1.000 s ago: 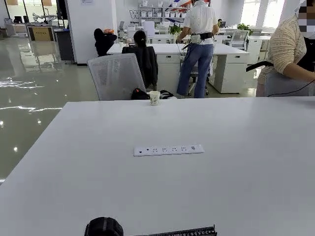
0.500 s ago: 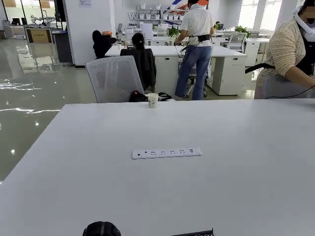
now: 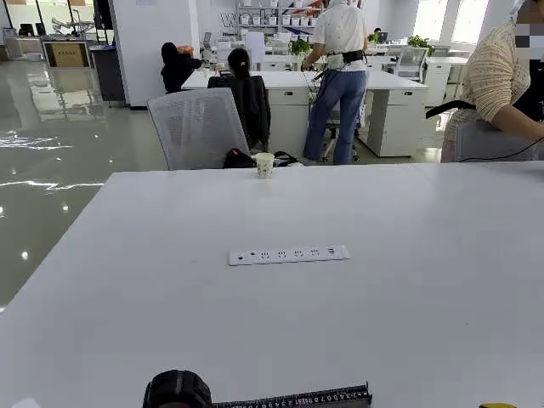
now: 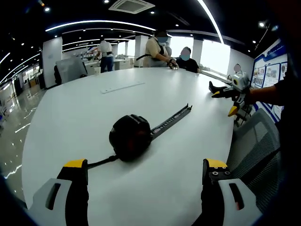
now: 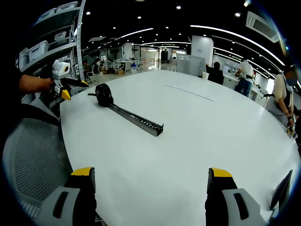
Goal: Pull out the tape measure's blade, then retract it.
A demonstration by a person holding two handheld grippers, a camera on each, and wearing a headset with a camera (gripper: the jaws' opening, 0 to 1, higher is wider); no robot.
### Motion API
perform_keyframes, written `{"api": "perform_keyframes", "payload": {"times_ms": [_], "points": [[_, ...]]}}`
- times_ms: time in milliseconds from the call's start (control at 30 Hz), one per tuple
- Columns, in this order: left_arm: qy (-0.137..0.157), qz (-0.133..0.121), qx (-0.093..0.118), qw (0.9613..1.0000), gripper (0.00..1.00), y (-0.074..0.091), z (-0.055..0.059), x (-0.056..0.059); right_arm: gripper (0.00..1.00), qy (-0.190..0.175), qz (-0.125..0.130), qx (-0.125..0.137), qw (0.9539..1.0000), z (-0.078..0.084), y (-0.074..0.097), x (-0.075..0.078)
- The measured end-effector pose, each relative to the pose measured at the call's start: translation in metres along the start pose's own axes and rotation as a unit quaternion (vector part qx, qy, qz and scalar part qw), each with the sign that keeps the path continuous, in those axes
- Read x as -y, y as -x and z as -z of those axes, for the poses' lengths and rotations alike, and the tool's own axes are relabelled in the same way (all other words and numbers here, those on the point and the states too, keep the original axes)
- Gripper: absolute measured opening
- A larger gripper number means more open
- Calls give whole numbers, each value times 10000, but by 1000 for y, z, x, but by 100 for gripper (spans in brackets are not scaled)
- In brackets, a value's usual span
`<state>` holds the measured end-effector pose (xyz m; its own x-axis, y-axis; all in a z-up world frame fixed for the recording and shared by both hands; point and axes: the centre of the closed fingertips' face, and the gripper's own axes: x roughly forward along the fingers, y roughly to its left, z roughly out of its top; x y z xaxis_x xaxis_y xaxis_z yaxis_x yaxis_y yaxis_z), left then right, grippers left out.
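Tape measure (image 4: pixel 130 136) sits on the white table (image 3: pixel 382 221) at our left gripper's (image 4: pixel 145 165) 12 o'clock, blade (image 4: pixel 170 121) out toward 2. Both jaw pairs gape empty (right gripper (image 5: pixel 150 172) well apart). We'd pin the tape measure down before tugging the blade's tip.

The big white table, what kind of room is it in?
Probably an open office. Behind the table stand more white desks, with a person seated at one. A grey mesh chair waits at the table's far edge, and a power strip lies on the table for plugging things in.
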<state>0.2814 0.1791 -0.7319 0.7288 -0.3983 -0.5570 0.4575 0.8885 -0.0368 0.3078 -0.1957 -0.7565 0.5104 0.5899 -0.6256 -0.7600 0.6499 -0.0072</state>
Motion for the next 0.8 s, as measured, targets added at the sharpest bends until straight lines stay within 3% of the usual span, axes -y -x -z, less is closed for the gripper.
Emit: {"api": "perform_keyframes", "payload": {"times_ms": [200,333,633,733,800], "points": [[-22,-180,10,9998,99,-4,-6,1,99,84,-68,-14,9999,-5,-3,-2],[105,-447,-219,9987,95,-8,0,-5,99,268,-164,-104,9995,-5,-8,-6],[316,-574,-72,9978,99,-21,-12,2,99,514,-343,-246,9978,-8,-16,-7],[280,-675,-246,9970,94,-24,-8,3,99,616,-389,-295,9969,-11,-17,-7],[290,-711,-220,9968,90,-26,-10,3,99,671,-414,-318,9964,-13,-18,-6]]}}
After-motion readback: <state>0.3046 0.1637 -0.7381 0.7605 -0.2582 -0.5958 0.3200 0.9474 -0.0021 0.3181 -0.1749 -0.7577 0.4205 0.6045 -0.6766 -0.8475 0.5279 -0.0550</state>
